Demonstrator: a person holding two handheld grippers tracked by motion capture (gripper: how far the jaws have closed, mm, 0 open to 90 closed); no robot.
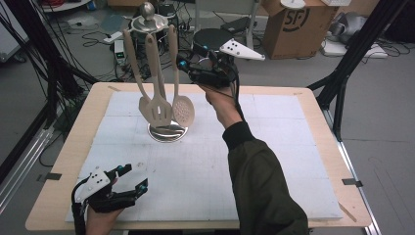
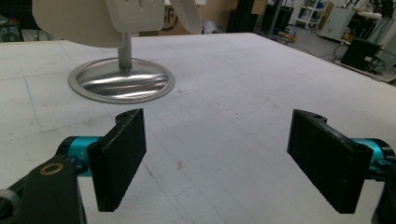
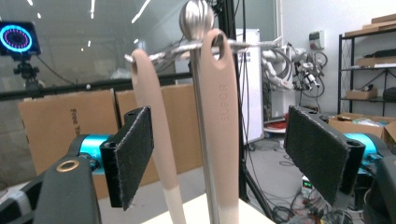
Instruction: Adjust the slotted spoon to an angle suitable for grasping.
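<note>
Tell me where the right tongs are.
In the high view, the right tongs are raised at the table's far edge, open, just right of the utensil stand, beside the skimmer's handle.

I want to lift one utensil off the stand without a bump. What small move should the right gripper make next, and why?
Probably ease the right gripper forward until its open fingers straddle the nearest utensil handle, then close. That handle hangs on the stand's hook, between the fingers but beyond them, so nothing is gripped yet.

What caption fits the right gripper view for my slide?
Open right gripper raised before two beige utensil handles hanging from a metal rack, jaws apart and touching neither.
</note>
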